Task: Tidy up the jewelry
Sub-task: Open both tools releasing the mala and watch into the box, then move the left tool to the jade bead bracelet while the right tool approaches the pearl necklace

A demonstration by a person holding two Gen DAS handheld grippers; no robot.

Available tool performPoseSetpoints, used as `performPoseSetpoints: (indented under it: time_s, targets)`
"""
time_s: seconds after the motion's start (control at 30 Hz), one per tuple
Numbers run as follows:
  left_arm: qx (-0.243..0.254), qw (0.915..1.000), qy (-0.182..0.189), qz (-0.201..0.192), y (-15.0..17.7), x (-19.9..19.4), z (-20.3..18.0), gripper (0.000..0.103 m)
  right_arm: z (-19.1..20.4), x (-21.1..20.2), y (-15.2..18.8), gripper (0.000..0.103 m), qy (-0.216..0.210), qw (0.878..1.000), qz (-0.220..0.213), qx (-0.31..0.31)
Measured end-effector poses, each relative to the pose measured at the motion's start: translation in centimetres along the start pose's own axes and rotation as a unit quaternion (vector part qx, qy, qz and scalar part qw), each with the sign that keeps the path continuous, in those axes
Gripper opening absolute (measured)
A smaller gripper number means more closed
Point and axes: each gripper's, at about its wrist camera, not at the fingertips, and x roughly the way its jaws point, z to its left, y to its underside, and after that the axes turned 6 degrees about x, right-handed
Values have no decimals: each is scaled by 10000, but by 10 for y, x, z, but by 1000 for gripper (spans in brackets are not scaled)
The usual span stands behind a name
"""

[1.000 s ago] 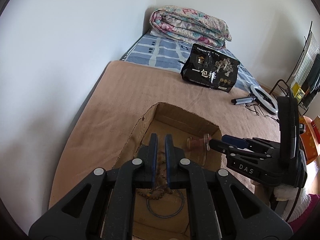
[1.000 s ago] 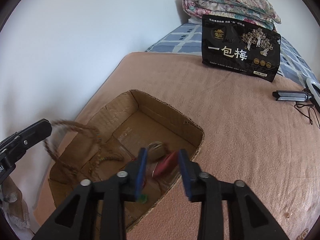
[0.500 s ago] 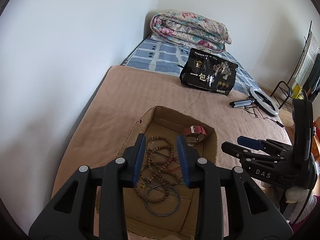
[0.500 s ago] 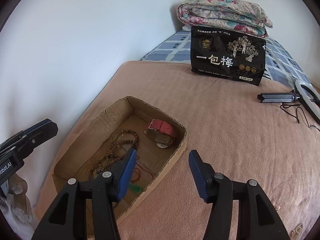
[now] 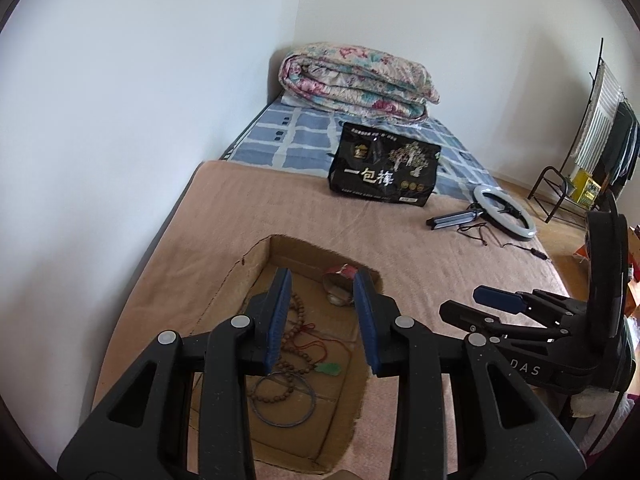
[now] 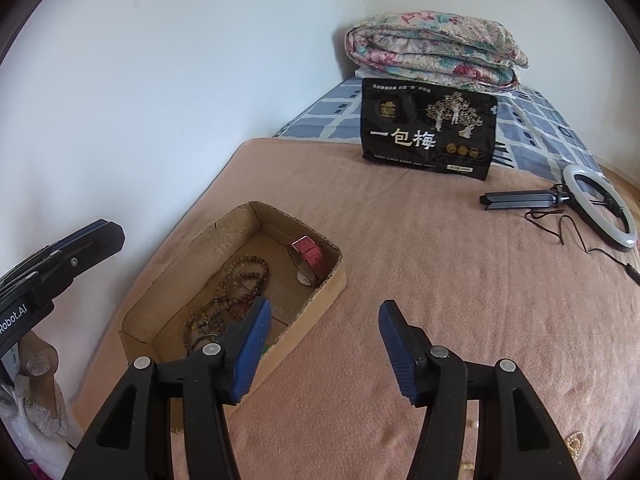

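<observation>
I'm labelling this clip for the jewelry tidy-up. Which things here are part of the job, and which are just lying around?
Part of the job: cardboard box, wooden bead strand, red-strapped watch, dark bangle, green pendant.

Lying about: black snack bag, ring light, folded quilt.

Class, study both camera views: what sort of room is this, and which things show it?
Most likely a bedroom: a folded floral quilt lies at the head of a bed against the wall, and a clothes rack stands alongside.
</observation>
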Motion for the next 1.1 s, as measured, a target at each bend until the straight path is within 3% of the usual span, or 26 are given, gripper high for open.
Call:
performPoseSetpoints:
  time_s: [0.6,0.7,0.87,1.03,1.1]
  targets:
    - [584,9966,471,-335,-1,-31,-100,32,-84,-85,30,70,511,9980,-345,126]
    - [712,9954,585,-277,4,-29,-117,44,-104,-98,37,73,593,9974,-345,228]
    - [972,9925,736,-124,15,-21,-145,45,-143,-120,52,82,824,9951,-372,411]
    - [1149,9884,965,214,29,-5,-170,46,-180,-130,66,82,1028,9925,-225,618]
    - [1163,9865,1090,370,35,2,-179,51,-196,-132,74,83,1111,9909,-155,738]
